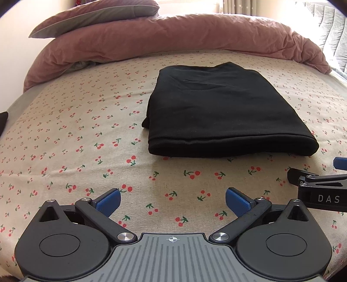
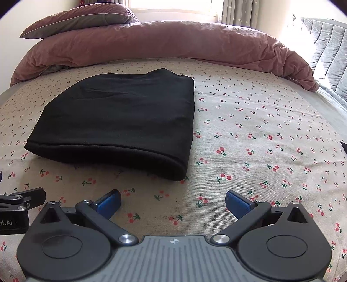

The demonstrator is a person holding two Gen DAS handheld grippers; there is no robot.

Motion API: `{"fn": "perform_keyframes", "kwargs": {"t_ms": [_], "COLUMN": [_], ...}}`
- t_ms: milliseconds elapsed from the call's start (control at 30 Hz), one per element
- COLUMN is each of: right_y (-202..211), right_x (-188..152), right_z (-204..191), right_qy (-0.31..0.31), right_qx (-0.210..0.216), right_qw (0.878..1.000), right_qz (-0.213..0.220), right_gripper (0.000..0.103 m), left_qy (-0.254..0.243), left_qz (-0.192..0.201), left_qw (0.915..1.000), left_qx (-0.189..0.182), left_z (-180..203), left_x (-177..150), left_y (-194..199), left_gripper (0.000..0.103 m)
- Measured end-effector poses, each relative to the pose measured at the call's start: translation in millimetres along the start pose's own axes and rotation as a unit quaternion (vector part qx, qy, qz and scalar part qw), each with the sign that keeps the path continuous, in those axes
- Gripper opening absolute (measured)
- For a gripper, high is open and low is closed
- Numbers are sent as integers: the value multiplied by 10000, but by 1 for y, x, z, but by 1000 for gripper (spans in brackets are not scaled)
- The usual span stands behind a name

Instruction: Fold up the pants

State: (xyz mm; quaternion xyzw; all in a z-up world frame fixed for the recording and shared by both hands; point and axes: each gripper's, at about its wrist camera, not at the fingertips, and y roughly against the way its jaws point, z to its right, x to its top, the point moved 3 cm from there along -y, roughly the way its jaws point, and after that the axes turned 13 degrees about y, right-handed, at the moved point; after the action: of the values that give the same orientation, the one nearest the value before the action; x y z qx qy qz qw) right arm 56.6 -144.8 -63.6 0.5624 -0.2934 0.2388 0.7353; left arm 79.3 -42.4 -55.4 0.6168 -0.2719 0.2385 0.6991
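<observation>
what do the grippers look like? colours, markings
Both match: the left gripper and right gripper have blue pads, black linkage arms with silver pivot screws, round black housings and a grey ribbed centre plate with a crosshair mark. White lettering on the sides. No cables visible.

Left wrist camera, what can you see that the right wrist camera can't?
Only the left wrist view shows the right hand-held gripper at its right edge, with the letters DAS on it, and a dark thing at the far left edge.

Only the right wrist view shows its own open blue fingers up close, and the other tool's black body at the left edge.

Both show the folded black pants lying flat on the cherry-print sheet, the pink duvet behind, a pillow on it, and the left hand-held gripper.
</observation>
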Motion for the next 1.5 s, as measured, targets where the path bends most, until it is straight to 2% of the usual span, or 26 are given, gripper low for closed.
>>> {"fn": "perform_keyframes", "kwargs": {"t_ms": [1500], "right_y": [-1], "right_x": [2], "right_z": [-6], "right_qy": [0], "right_qx": [28], "right_qw": [10000], "right_qz": [6], "right_gripper": [102], "left_qy": [-32], "left_qz": [-23], "left_qw": [10000], "left_qx": [28], "left_z": [-2], "left_x": [-1], "left_y": [-2], "left_gripper": [103]}}
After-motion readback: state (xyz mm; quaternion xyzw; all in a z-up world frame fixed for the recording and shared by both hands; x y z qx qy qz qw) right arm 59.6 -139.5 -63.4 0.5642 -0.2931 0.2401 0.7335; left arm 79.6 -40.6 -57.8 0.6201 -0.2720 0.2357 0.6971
